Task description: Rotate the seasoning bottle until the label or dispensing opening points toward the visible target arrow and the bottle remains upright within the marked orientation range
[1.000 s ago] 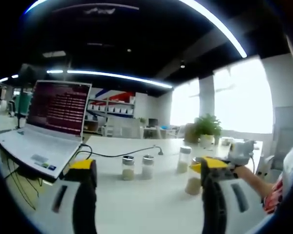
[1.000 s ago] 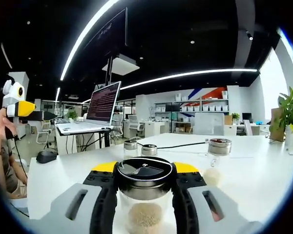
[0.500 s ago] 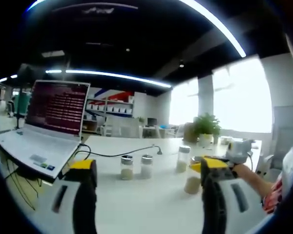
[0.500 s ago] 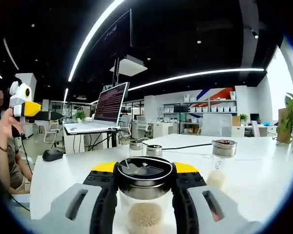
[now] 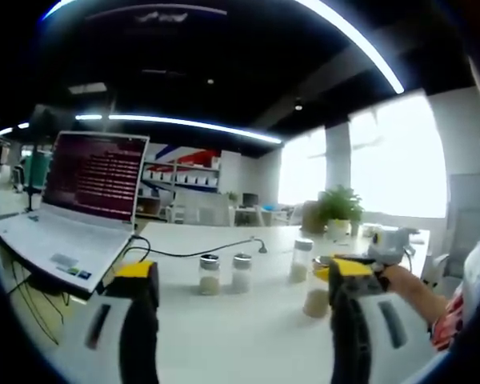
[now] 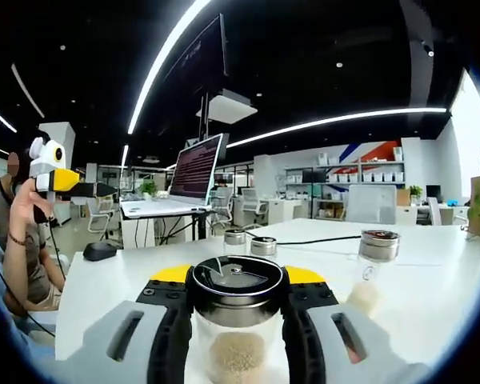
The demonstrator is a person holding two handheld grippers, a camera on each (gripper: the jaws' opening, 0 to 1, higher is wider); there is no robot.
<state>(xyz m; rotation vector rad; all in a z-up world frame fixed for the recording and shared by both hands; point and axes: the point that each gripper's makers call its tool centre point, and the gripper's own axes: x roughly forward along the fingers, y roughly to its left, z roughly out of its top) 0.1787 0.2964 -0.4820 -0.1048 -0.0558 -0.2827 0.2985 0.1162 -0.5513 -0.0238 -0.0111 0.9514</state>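
Seasoning bottle (image 6: 237,320) upright on the white desk (image 6: 432,296), clamped between the jaws of the right gripper (image 6: 237,308), one jaw pressed to each side of the glass just under the dark metal lid. Pale granules heaped in the bottom of the jar. Right gripper level, pointing across the desk toward the laptop (image 6: 194,178) on its stand, with two small shakers (image 6: 250,244) side by side beyond the held lid and a taller jar (image 6: 374,264) off to the right. At the far left of that view, a hand (image 6: 26,210) raised, holding up the other gripper with its yellow tip.

From the left gripper view: left gripper (image 5: 238,288) held above the desk, jaws wide apart with nothing between them, aimed level at the row of shakers. Seen between the jaws, two short shakers (image 5: 224,274) standing together, a taller jar (image 5: 302,261) further right, and another jar (image 5: 317,300) just beside the right jaw. Behind that jaw, a hand and forearm (image 5: 408,290) reaching in from the right edge. Open laptop (image 5: 80,204) at the left, potted plant (image 5: 336,210) near the windows.
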